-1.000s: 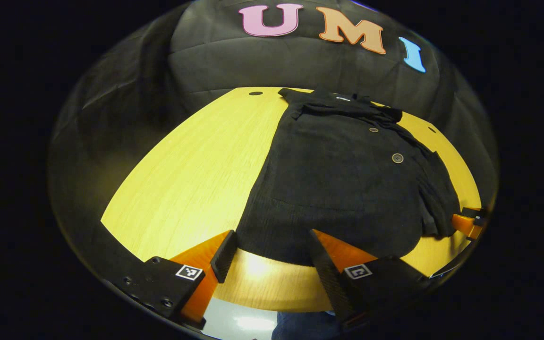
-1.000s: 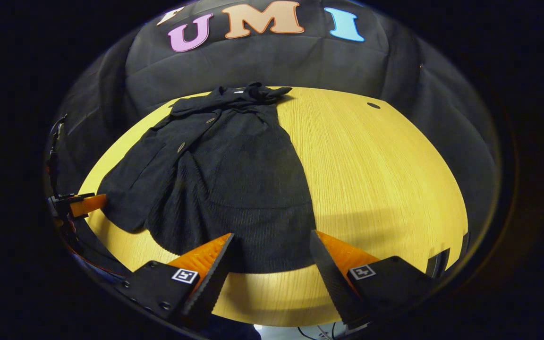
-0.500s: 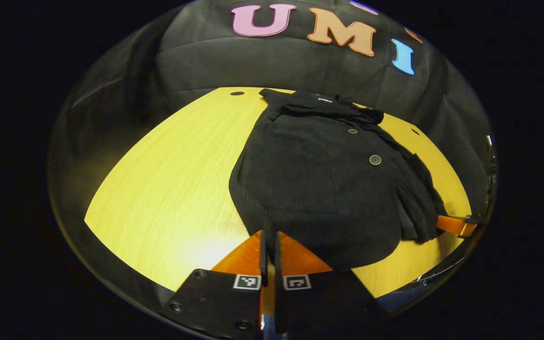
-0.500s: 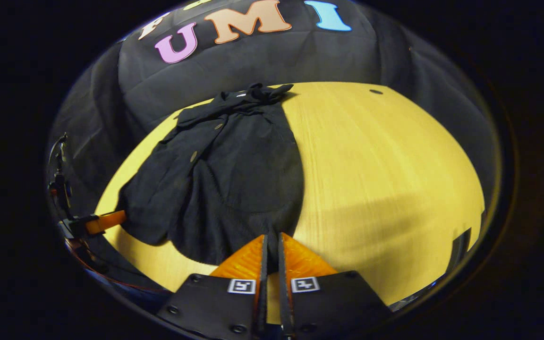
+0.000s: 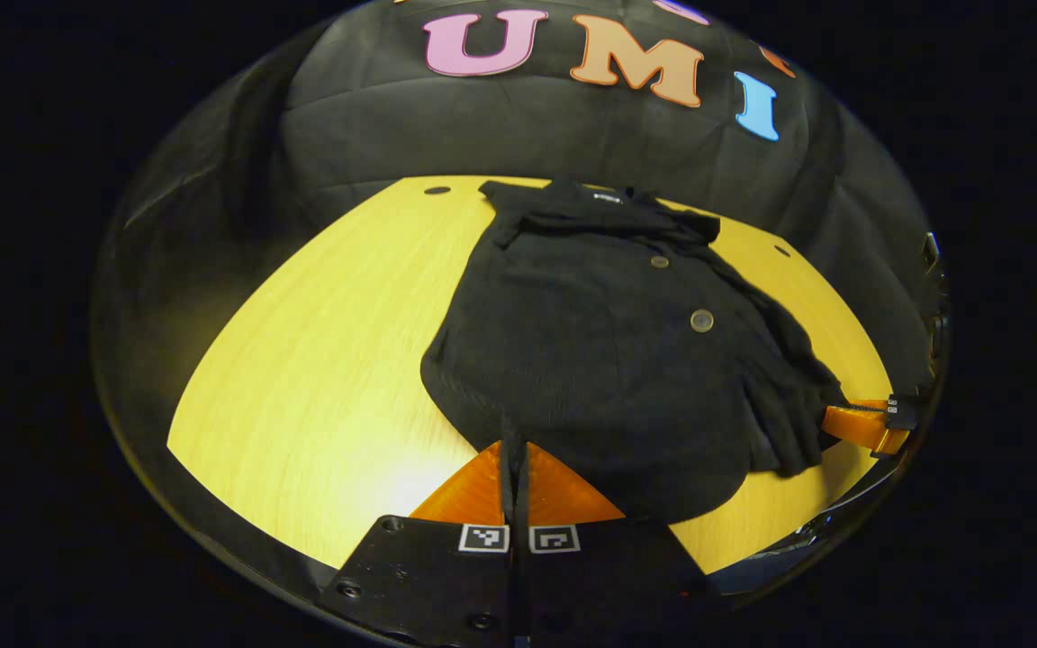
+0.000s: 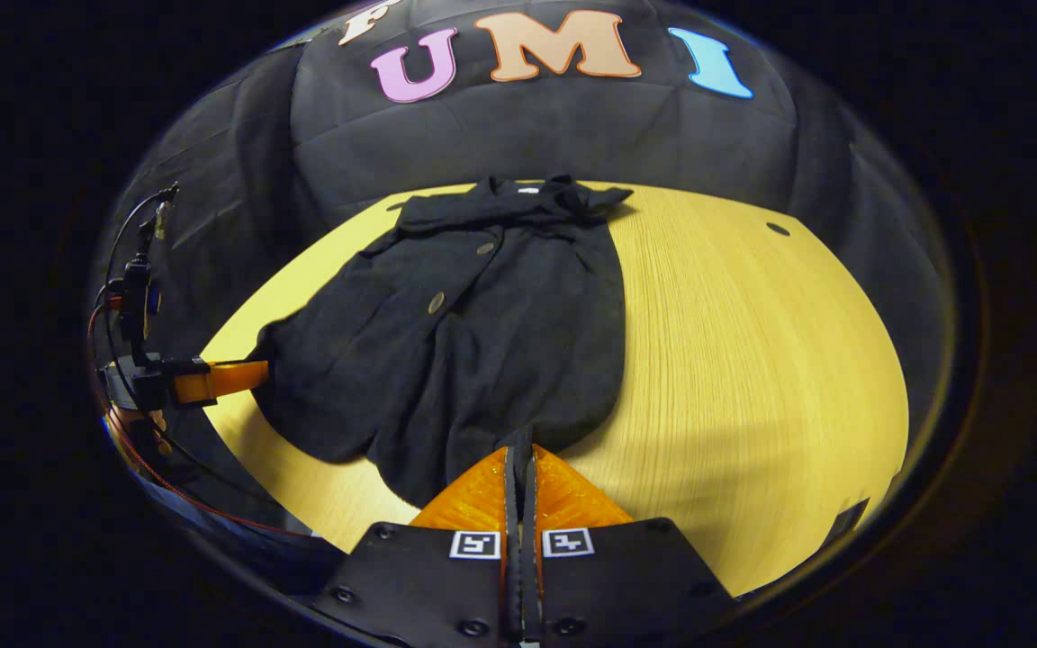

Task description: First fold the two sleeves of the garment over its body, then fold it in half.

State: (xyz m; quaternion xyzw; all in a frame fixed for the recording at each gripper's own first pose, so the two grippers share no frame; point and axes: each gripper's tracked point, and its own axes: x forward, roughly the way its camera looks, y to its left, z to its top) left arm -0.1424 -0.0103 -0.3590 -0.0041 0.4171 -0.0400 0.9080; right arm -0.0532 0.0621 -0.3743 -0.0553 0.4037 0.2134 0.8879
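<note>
Apparently both hand-held grippers — left hand-held gripper (image 5: 515,450), right hand-held gripper (image 6: 521,454) — pinched on garment (image 5: 599,351) hem.

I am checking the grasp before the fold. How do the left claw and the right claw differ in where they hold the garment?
The left claw pinches the garment at its hem's left corner; the right claw pinches the right corner. Wooden table lies bare left of the left claw, and right of the right claw. Both are shut on the near hem.
</note>
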